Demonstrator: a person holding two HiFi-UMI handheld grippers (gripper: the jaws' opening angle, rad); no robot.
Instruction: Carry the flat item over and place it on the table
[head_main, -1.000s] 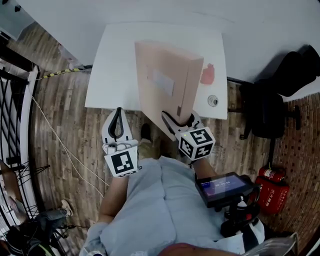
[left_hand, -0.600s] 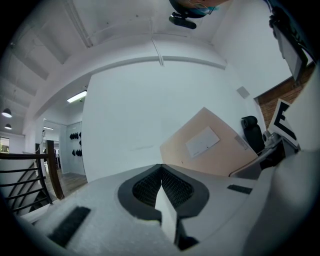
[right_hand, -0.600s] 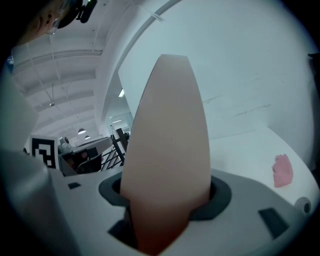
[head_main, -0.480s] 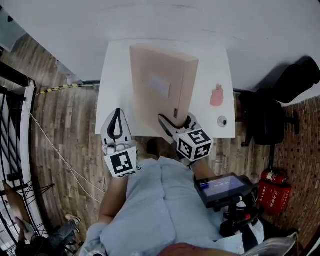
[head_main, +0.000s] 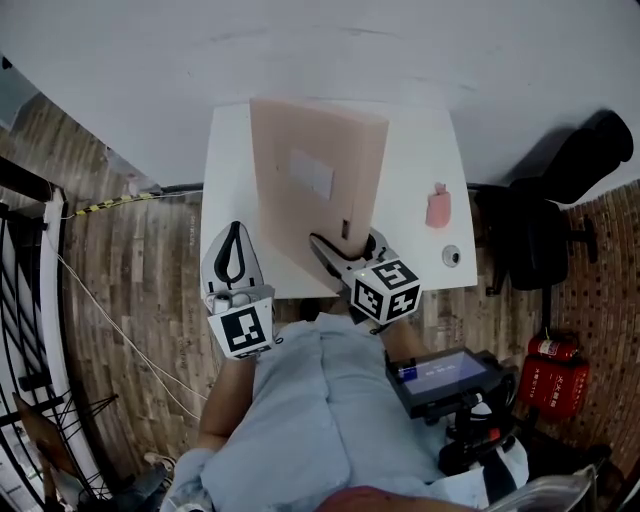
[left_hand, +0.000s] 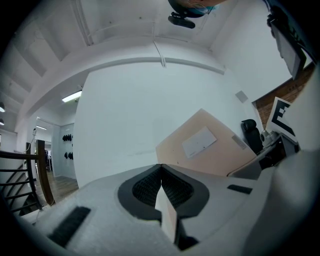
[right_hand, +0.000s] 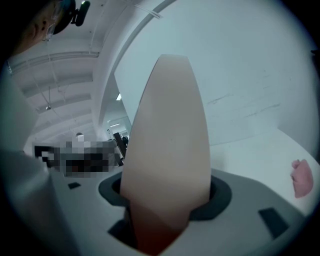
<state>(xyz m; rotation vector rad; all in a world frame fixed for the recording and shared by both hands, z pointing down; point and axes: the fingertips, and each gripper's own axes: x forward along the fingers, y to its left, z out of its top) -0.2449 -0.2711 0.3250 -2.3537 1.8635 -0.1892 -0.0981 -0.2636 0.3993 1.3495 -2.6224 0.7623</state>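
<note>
A flat pale-brown box (head_main: 318, 190) with a white label stands on edge above the white table (head_main: 420, 160), tilted toward the left. My right gripper (head_main: 340, 247) is shut on its near lower edge; in the right gripper view the box's narrow side (right_hand: 167, 175) fills the space between the jaws. My left gripper (head_main: 234, 250) hangs at the table's near left corner, jaws together and holding nothing. From the left gripper view the box (left_hand: 210, 145) shows off to the right, apart from the left gripper (left_hand: 162, 187).
A small pink object (head_main: 438, 205) and a small round grey piece (head_main: 452, 256) lie on the table's right side. A black office chair (head_main: 540, 240) stands right of the table, a red extinguisher (head_main: 553, 380) beyond it. A white wall (head_main: 320, 50) backs the table. Black railings (head_main: 30, 300) run at the left.
Both grippers and the box have moved forward over the table, toward the wall. The table now lies closer beneath them. The right grip on the box is unchanged.
</note>
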